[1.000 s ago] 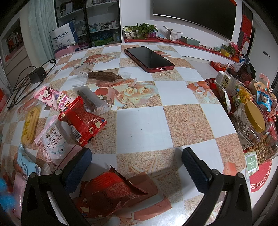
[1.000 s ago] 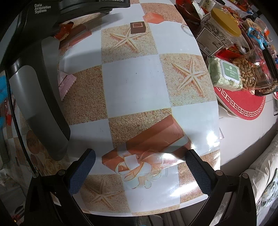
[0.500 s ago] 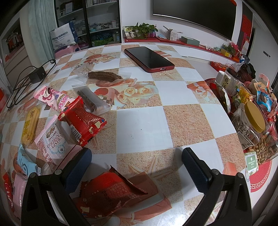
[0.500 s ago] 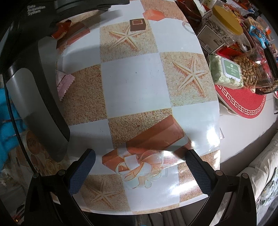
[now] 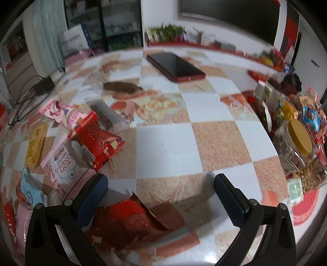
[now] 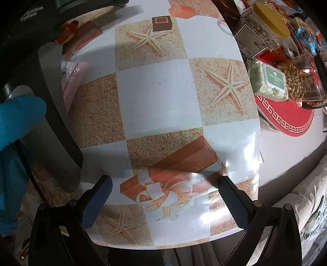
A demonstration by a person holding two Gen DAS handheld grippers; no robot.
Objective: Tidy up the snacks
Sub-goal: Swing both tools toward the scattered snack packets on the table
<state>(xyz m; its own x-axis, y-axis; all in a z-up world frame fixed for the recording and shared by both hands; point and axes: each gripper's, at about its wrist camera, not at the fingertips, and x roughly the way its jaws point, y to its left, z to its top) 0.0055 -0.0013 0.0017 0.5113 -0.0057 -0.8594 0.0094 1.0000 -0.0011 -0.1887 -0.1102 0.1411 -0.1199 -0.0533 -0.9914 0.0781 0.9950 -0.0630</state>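
Covering table [image 6: 155,98]: glossy checkered starfish-print cloth.

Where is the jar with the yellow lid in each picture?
Left wrist view: the jar with the yellow lid lies at the right edge, among the heaped snacks.
Right wrist view: the same jar sits at the top right corner.
Shared landmark: the green-lidded wipes pack, just below the jar in both views, beside the peanuts.
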